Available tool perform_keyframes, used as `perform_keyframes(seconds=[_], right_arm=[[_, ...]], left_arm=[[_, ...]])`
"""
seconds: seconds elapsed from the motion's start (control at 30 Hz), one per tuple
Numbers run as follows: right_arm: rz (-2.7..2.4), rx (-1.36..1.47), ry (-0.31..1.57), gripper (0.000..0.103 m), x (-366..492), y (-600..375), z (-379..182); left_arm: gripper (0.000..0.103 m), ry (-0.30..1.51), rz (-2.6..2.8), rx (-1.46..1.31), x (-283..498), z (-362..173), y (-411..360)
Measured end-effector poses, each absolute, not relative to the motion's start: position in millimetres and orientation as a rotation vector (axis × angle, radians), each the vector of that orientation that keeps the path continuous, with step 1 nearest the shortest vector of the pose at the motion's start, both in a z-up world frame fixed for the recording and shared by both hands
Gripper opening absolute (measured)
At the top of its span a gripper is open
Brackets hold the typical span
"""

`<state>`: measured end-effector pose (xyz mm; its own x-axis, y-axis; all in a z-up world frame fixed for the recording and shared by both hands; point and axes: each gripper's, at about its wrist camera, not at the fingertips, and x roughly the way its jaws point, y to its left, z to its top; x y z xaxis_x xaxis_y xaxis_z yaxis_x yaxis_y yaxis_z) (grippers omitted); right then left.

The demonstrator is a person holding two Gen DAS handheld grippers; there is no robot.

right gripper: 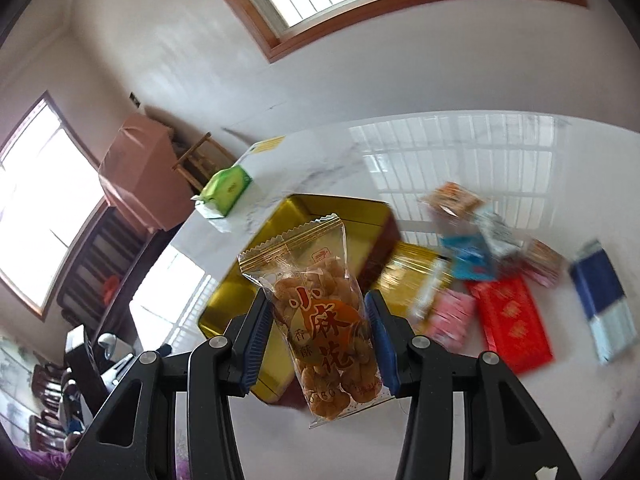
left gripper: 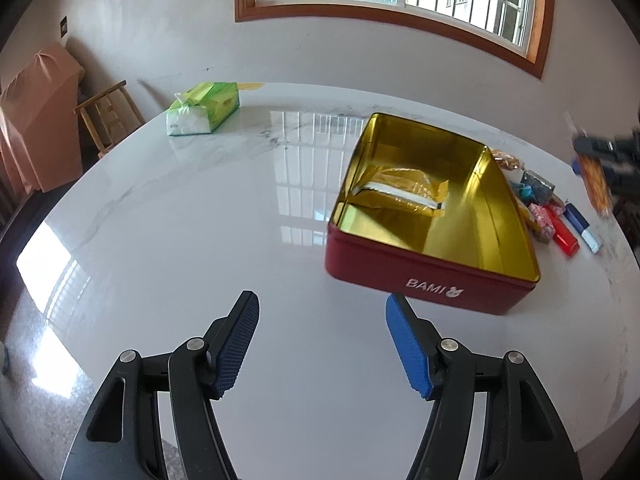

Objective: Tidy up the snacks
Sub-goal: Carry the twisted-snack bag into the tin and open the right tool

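So the right hand-held gripper (right gripper: 317, 334) is clamped on a clear snack packet (right gripper: 320, 312) full of little golden twisted fried dough bits, with big red characters printed on the front. The pads press its sides and the packet stands upright at the lower centre of the right wrist view, its crimped top edge poking up above the fingers.

Behind it, centre of frame, sits the red tin (right gripper: 384, 240) with the shiny gold inside, lid off. In the left wrist view that same tin is at right of centre, with "BAMI" in white on its near wall, and one gold foil packet (left gripper: 404, 194) is lying inside against the far left corner.

The left hand-held gripper (left gripper: 322, 320) is at the bottom of its view, released, nothing between the fingers, hanging over bare white marble desk (left gripper: 200, 220) just short of the tin.

The rest of the snacks are in a loose pile (right gripper: 500, 272) on the desk at the right of the tin: a red packet, a blue and white one, pink, teal, all pretty blurred.

Green tissue pack (left gripper: 204, 109) sits at the far edge of the desk, upper left.
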<state>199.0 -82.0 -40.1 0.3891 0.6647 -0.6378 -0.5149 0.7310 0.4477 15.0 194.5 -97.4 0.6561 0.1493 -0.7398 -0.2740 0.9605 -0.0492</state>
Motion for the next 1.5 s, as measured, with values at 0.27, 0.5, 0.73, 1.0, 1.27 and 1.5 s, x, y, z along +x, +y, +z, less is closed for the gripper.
perform_keyframes(seconds=[0.27, 0.5, 0.73, 1.0, 1.27, 1.5], right_arm=[[0.794, 0.171, 0.930, 0.044, 217.3, -22.8, -41.0], [0.743, 0.162, 0.984, 0.044, 241.9, 6.6, -58.5], [0.688, 0.127, 1.051, 0.044, 266.4, 30.6, -84.4], [0.652, 0.003, 1.112, 0.044, 288.6, 66.9, -106.0], [0.629, -0.105, 1.146, 0.044, 303.2, 99.9, -117.4], [0.595, -0.165, 1.142, 0.044, 310.0, 120.8, -125.0]], left_arm=[[0.067, 0.836, 0.243, -0.159, 14.1, -107.3, 206.3], [0.086, 0.846, 0.251, -0.209, 7.9, -116.2, 223.5], [0.088, 0.862, 0.246, -0.321, 3.5, -130.8, 248.7], [0.088, 0.801, 0.311, -0.187, -4.0, -130.3, 240.0], [0.088, 0.794, 0.287, -0.125, -1.0, -128.6, 230.6], [0.088, 0.773, 0.281, -0.082, -1.8, -125.9, 224.5]])
